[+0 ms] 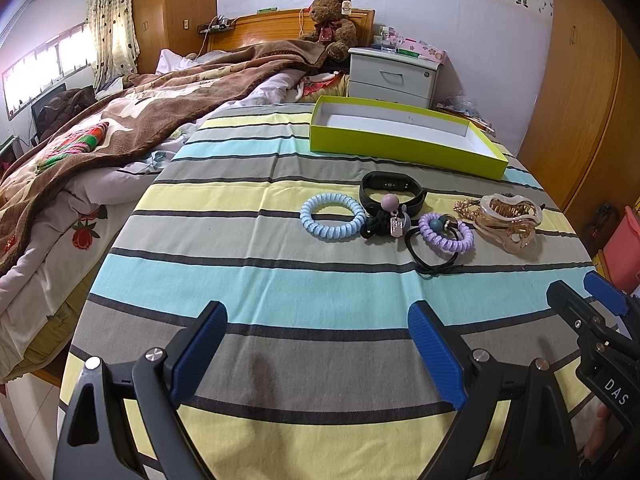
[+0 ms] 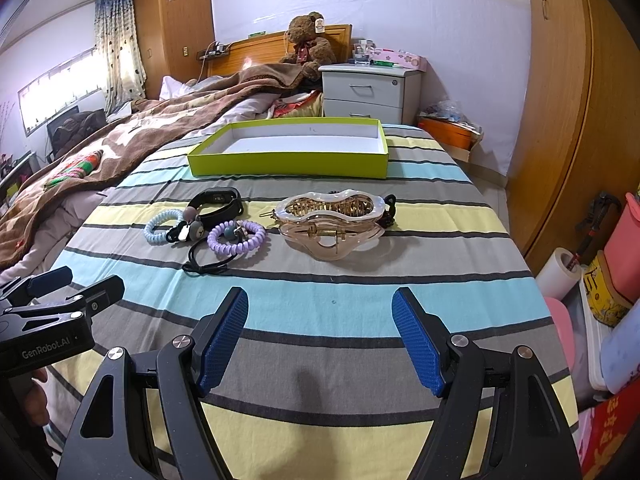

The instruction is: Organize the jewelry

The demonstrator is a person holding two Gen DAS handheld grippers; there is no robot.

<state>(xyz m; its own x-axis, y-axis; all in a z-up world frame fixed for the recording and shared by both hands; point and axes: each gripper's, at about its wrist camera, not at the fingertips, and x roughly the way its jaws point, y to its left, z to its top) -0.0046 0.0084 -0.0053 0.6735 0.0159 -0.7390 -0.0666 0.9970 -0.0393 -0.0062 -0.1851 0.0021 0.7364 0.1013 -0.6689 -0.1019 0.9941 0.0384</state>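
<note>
A shallow green box (image 1: 400, 146) (image 2: 288, 166) with a white inside lies empty at the far side of the striped cloth. In front of it sits a cluster: a blue coil hair tie (image 1: 332, 218) (image 2: 158, 226), a black wristband (image 1: 392, 192) (image 2: 218, 204), a purple coil tie (image 1: 446, 230) (image 2: 236, 238), a black cord tie (image 1: 430, 256) (image 2: 200, 262), and a beige claw clip (image 1: 508, 216) (image 2: 332, 220). My left gripper (image 1: 318, 354) stands open, short of the cluster. My right gripper (image 2: 320, 336) is open too, facing the claw clip. Both hold nothing.
The striped cloth (image 1: 248, 240) covers a raised surface beside a bed with a brown blanket (image 1: 120, 120). A white nightstand (image 2: 370, 90) stands behind the box, with a teddy bear (image 2: 308, 38) at the headboard. Bins and boxes (image 2: 600, 300) crowd the floor at the right.
</note>
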